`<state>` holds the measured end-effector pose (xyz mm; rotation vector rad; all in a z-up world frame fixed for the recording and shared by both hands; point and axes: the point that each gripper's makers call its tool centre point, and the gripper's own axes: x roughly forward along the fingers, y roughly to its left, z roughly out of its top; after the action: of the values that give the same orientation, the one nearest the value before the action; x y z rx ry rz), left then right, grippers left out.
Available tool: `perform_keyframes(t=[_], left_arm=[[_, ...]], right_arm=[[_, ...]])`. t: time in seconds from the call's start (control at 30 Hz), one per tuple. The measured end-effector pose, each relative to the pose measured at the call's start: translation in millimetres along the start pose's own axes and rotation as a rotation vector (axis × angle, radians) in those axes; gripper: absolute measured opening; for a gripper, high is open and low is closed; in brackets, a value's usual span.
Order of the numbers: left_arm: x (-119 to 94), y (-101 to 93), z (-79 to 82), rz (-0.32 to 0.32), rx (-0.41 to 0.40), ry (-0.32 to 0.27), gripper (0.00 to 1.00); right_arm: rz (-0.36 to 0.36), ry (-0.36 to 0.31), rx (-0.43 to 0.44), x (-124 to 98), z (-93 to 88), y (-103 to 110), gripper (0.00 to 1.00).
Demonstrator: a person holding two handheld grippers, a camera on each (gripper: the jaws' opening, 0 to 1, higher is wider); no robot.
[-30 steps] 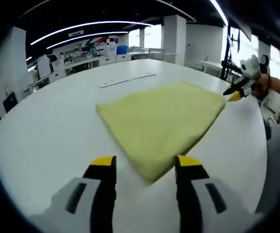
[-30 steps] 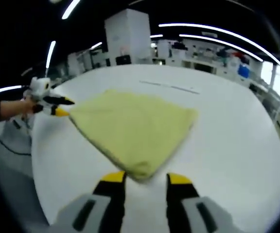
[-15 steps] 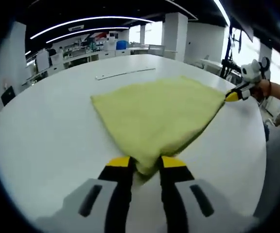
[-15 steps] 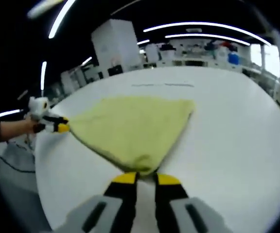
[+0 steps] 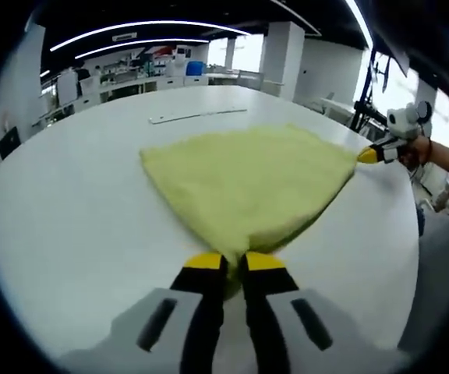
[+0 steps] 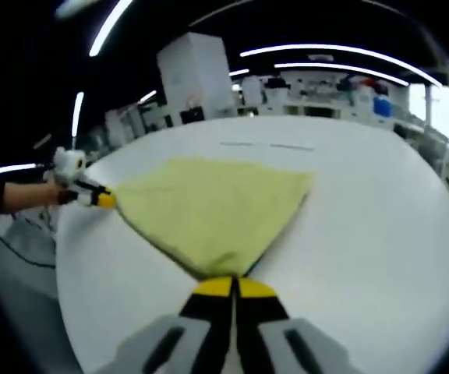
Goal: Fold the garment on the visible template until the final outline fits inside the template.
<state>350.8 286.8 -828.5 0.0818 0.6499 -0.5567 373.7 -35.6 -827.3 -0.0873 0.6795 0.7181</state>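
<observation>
A folded yellow garment point(image 5: 248, 179) lies flat on the round white table point(image 5: 68, 202). My left gripper point(image 5: 227, 262) is shut on its near corner in the left gripper view. The right gripper point(image 5: 362, 155) shows at the right of that view, closed on the opposite corner, with a hand behind it. In the right gripper view my right gripper point(image 6: 233, 287) is shut on the garment point(image 6: 217, 206) corner closest to it. The left gripper point(image 6: 104, 199) appears at the left there, pinching the far corner. A thin pale template line point(image 5: 197, 116) crosses the table beyond the cloth.
Desks, shelves and white pillars point(image 5: 283, 54) fill the room behind the table. A person's arm point(image 6: 22, 195) reaches in at the left of the right gripper view. The table's edge point(image 5: 408, 257) runs close on the right of the left gripper view.
Both grippers went from open and short of the cloth to shut on its two opposite corners. The garment's shape on the table looks much the same.
</observation>
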Motion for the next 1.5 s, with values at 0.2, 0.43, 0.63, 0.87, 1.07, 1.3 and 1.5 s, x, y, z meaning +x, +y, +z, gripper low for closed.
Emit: perform_keyframes(t=[0.2,0.43,0.63,0.87,1.07,1.3,1.5], left_arm=[[0,-3.9,0.1,0.002,0.003,0.008,0.05],[-1,-2.7,-3.3,0.000,0.003,0.021,0.06],[-2,-2.1,-5.7,-0.002,0.001,0.029,0.06],[-1,-3.4,-5.6,-0.005,0.002,0.034,0.05],[-1,-4.5,-3.6,-0.003,0.006,0.026,0.02],[-3,-8.2,-7.7,-0.014,0.021,0.033,0.02],[-5,-6.7,-9.4,-0.009,0.028,0.037,0.03]], right_arm=[[0.014,0.015,-0.055,-4,-2.4,0,0.00],[0.049,0.019,-0.037,5,-6.0,2,0.04],[0.063,0.013,-0.061,11,-3.3,6,0.02],[0.060,-0.012,-0.047,5,2.7,3,0.00],[0.048,0.001,-0.075,-4,3.6,-9,0.00],[0.055,0.017,-0.096,-15,1.5,-13,0.00],[0.074,0.064,-0.104,-15,-10.7,-9,0.00]])
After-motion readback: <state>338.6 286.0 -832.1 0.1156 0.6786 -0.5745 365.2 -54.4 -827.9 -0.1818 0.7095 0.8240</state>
